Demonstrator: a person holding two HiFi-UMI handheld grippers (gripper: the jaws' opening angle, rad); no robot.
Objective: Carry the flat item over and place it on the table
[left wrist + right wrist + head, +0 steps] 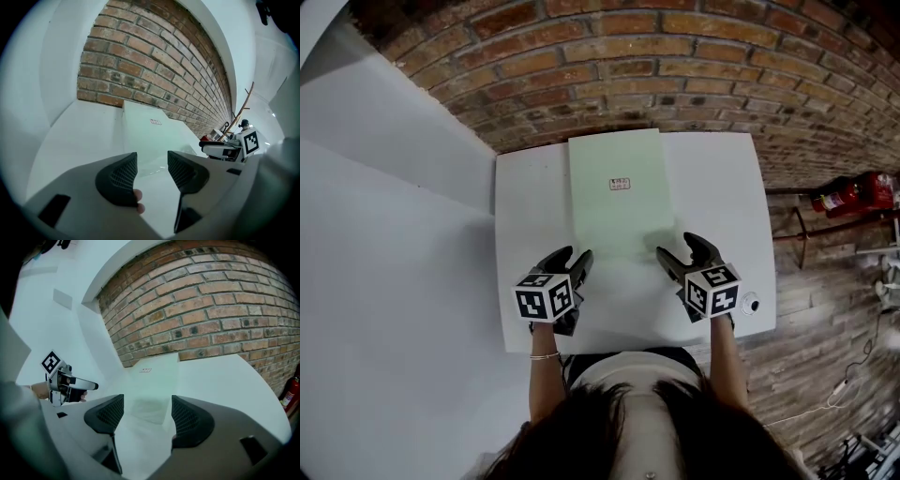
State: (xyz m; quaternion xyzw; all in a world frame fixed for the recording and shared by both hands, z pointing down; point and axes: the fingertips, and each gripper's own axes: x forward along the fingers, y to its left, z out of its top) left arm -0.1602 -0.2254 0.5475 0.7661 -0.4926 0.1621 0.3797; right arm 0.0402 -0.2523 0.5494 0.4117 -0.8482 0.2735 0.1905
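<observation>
Sheet (pixel 617 211) lies flat on the bench (pixel 722 187), reaching its far edge. Left gripper (pixel 573 255) and right gripper (pixel 678 247) stand open, empty, at its near end. Best to lift both straight clear, so no jaw drags it.

This looks like a bare studio or test room, more a workplace than a home. In the head view a rough brick wall (pixel 609 56) fills 12 o'clock, and plain white panels (pixel 384 234) close the side at 9 o'clock. One white worktop (pixel 525 281) stands on a floor of worn wooden planks (pixel 825 319). A red fire extinguisher (pixel 853 195) is at 3 o'clock by the wall, and loose cables (pixel 853 375) run over the floor at 4 o'clock.
</observation>
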